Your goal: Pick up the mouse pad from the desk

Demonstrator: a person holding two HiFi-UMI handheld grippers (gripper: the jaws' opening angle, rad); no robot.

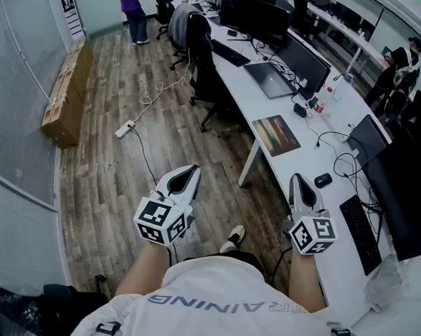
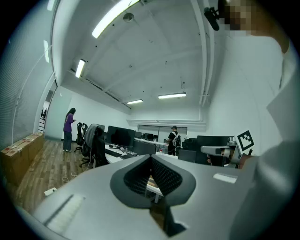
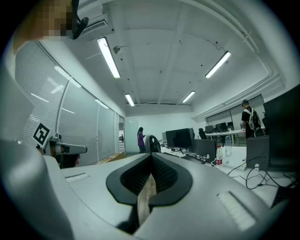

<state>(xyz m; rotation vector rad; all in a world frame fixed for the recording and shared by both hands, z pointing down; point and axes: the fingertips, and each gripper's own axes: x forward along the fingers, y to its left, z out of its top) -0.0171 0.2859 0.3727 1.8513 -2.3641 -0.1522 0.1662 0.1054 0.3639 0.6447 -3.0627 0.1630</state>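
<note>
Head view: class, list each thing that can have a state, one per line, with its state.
left gripper: jaws shut, empty, over the floor.
right gripper: jaws shut, empty.
mouse pad: flat on the desk, untouched.
monitors: screens dark.

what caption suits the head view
Left gripper and right gripper shut, short of the mouse pad on the desk

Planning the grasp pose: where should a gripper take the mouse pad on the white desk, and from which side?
Probably the long edge nearest the desk's aisle-side rim. The mouse pad lies flat and thin on the desk, so there is nothing to pinch from above. Come in level from the aisle, drag it slightly over the rim, then close one jaw above and one below. Cables lie on its far side.
</note>
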